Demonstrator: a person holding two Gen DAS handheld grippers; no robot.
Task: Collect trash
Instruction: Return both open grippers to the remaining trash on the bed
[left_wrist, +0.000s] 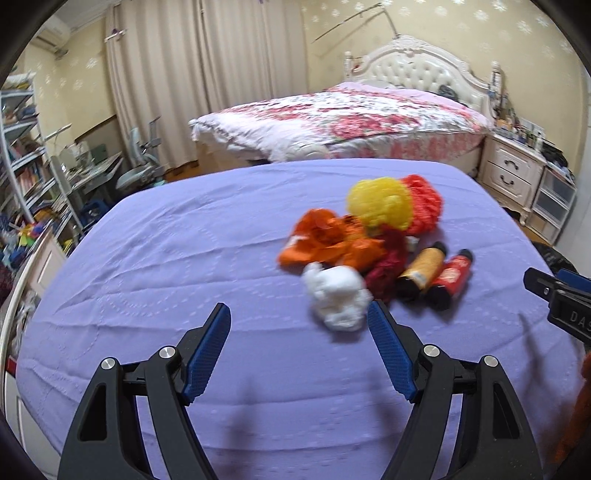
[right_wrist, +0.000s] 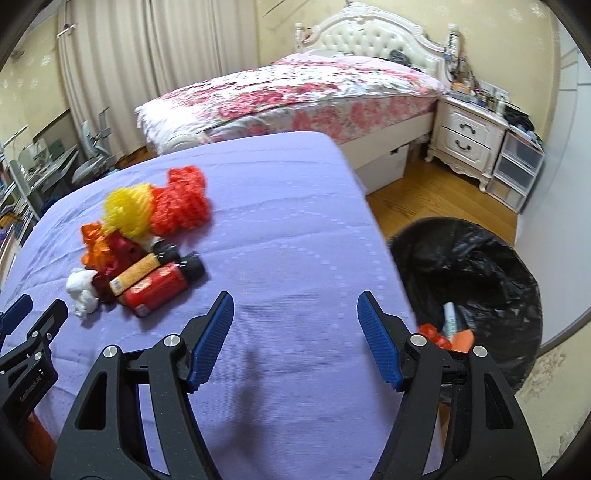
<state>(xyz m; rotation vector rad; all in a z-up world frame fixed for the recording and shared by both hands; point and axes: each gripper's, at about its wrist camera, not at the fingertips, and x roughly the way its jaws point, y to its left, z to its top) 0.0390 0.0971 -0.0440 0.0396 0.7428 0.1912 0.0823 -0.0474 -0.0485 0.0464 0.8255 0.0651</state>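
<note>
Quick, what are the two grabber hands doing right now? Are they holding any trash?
Left gripper: open, holding nothing.
Right gripper: open, holding nothing.

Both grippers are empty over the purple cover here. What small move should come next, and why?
Probably ease the open left gripper forward onto the white crumpled wad: it is the nearest piece of the pile, just off the right fingertip, and the lined bin already holds trash.
</note>
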